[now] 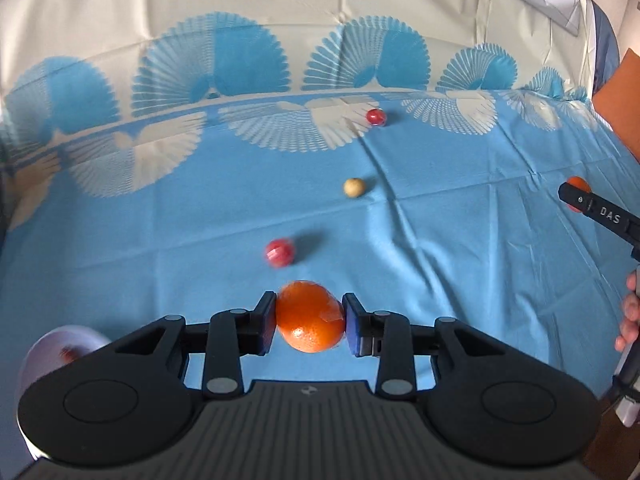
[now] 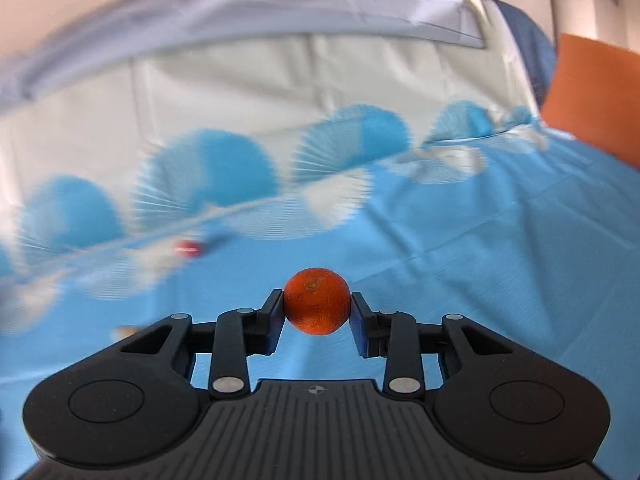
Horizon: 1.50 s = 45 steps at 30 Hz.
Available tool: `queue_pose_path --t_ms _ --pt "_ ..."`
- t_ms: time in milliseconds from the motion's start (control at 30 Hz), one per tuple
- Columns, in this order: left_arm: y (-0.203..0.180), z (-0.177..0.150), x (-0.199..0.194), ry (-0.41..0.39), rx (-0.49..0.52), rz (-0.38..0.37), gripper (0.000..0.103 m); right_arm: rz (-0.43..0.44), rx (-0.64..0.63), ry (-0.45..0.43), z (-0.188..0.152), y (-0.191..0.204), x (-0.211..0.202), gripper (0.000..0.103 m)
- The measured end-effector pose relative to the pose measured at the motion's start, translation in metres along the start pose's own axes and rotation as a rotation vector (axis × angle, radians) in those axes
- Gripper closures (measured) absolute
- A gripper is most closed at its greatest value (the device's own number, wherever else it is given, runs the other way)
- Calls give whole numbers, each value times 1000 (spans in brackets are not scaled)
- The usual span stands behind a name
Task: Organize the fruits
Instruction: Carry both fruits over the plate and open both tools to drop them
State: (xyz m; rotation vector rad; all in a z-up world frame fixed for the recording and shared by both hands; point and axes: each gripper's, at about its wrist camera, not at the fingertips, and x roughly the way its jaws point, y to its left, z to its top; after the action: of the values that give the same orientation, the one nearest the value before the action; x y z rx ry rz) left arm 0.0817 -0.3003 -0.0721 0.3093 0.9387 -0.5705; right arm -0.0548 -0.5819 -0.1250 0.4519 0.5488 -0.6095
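Fruit is only partly gathered, as far as I can judge. I am carrying an orange (image 1: pixel 310 316) in my left gripper (image 1: pixel 310 322), its pads clamped on the fruit's two sides, and it is hanging clear above the blue cloth (image 1: pixel 460 208). I am also carrying a smaller orange (image 2: pixel 317 301) in my right gripper (image 2: pixel 317 314), pinched the same way and lifted off the cloth; in the left view that gripper is showing at the right edge with my hand (image 1: pixel 629 312) below it. Three fruits are still lying loose and well apart on the cloth: a near red one (image 1: pixel 280 252) just beyond my left orange, a pale one (image 1: pixel 354 187) farther out, and a far red one (image 1: pixel 376 116) close to the white fan pattern. A white bowl (image 1: pixel 52 350) is sitting at the lower left, half hidden behind my left gripper, with something reddish blurred inside it. I am guessing that is where fruit is going, so these two oranges need delivering and three pieces remain.
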Motion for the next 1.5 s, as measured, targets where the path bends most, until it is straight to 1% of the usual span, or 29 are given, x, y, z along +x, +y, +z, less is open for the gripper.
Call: queue_pose_path --t_ms 67,167,300,433,533,633,767,900,1167,1500 --pt "19 -16 -37 -12 -16 21 64 91 3 -27 -3 26 -44 67" --pt "49 -41 -88 -26 -44 68 64 182 -21 -72 -15 67 -109 67" --pt "89 -77 -146 -35 -99 124 64 304 -55 -76 -37 117 -185 67" --pt "124 -118 -189 -48 -165 164 64 422 -147 -42 -66 167 -249 67" --pt "145 -149 -210 -40 -208 175 64 500 -199 4 -86 197 -285 67" --pt "163 -175 -224 -32 -247 184 64 557 -245 48 -103 222 -313 67" --pt "184 -203 -240 -31 -296 190 64 606 -321 80 -123 251 -342 67" --pt "199 -218 -249 -41 -329 197 64 624 -380 89 -131 270 -358 67" --pt "214 -224 -258 -75 -360 183 64 609 -434 78 -133 284 -367 67" --pt "218 -225 -252 -70 -361 172 64 600 -471 97 -135 295 -358 67"
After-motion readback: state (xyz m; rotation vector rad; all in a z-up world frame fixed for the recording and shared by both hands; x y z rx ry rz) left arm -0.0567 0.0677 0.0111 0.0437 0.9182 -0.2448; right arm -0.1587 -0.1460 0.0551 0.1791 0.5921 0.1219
